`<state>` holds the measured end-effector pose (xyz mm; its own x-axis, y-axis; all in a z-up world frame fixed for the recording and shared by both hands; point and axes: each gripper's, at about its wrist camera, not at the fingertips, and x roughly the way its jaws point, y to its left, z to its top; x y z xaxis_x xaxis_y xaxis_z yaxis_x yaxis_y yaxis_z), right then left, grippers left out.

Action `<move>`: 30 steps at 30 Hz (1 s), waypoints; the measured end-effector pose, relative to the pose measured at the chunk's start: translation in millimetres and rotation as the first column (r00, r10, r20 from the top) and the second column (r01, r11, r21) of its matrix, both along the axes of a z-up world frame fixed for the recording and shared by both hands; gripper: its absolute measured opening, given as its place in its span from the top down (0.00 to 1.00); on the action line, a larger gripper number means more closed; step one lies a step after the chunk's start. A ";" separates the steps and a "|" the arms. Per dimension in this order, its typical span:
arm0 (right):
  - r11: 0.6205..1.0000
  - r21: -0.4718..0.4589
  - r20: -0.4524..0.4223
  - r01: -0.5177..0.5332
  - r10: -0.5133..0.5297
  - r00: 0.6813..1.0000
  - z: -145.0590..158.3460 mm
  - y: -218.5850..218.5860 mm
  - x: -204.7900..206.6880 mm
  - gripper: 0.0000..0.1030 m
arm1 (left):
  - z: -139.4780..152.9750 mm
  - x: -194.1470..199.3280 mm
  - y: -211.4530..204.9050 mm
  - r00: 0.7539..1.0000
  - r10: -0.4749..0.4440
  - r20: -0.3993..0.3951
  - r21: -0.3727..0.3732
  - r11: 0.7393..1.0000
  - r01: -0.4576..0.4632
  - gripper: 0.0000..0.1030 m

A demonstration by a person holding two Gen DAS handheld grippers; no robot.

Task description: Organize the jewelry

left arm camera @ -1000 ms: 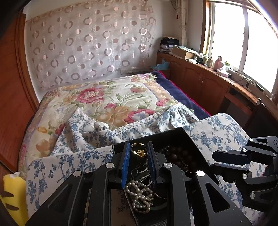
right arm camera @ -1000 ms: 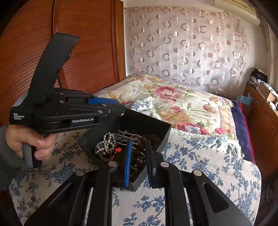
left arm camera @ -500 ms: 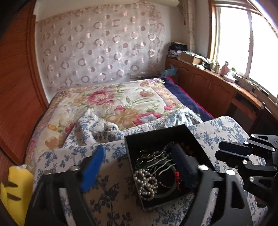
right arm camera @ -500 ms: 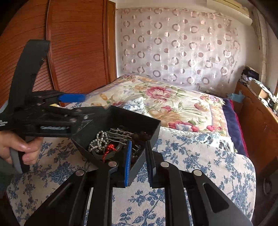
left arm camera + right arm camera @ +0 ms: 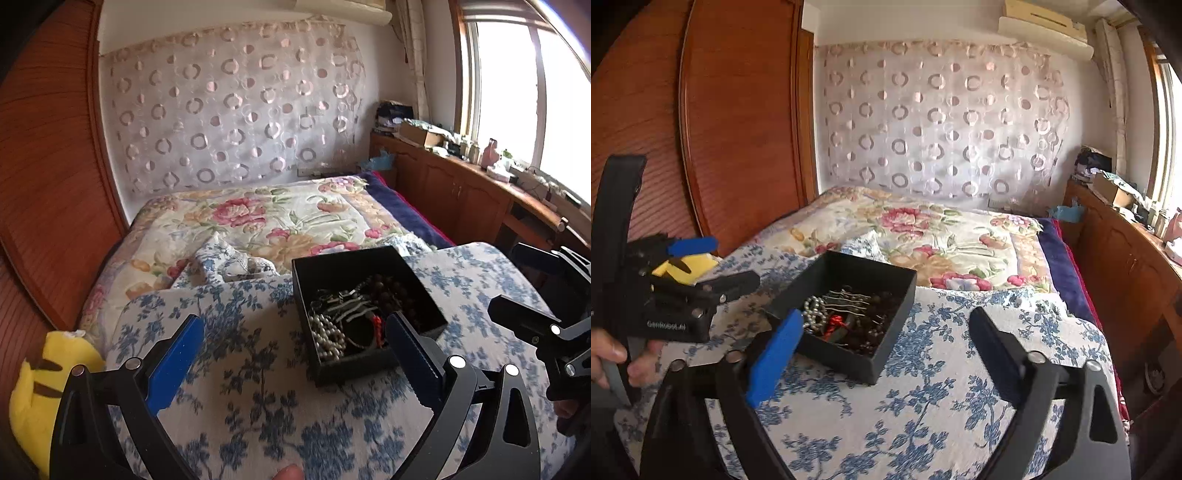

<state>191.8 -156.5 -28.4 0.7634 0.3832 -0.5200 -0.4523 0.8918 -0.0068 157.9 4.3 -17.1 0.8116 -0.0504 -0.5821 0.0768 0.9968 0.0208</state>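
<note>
I find the black jewelry box [image 5: 364, 317] resting on the blue-floral cloth [image 5: 258, 369], at one o'clock from my left gripper [image 5: 295, 354]. Both the left gripper and my right gripper [image 5: 886, 347] are opening, jaws spread and empty. Only the right view shows the hand [image 5: 613, 354] gripping the left tool's handle.

The setting is a bedroom in a home. A bed [image 5: 280, 221] with a floral quilt [image 5: 942, 236] occupies the centre. Behind the bed, a patterned sheer curtain [image 5: 236, 110] covers the wall. Beside the bed, wooden cabinets [image 5: 461, 192] run beneath a window [image 5: 517, 92]. On the other side of the bed stands a wooden wardrobe [image 5: 738, 110].
</note>
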 end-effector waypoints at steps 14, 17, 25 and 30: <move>0.997 0.074 0.061 0.025 -0.030 0.998 28.0 -9.0 -52.3 0.03 | 30.6 -68.2 4.3 0.997 0.040 0.060 -0.016 0.999 -0.039 0.08; 0.995 0.087 0.077 0.037 -0.044 0.996 33.7 -13.3 -63.4 0.03 | 36.4 -79.6 4.8 0.996 0.044 0.072 -0.027 0.999 -0.042 0.08; 0.990 0.108 0.105 0.096 -0.107 0.989 45.9 -31.5 -92.8 0.03 | 44.9 -111.0 11.0 0.994 0.055 0.094 -0.063 0.997 -0.049 0.08; 0.985 0.126 0.112 0.119 -0.134 0.985 46.9 -42.3 -108.0 0.03 | 50.5 -125.6 8.7 0.993 0.057 0.106 -0.044 0.998 -0.053 0.08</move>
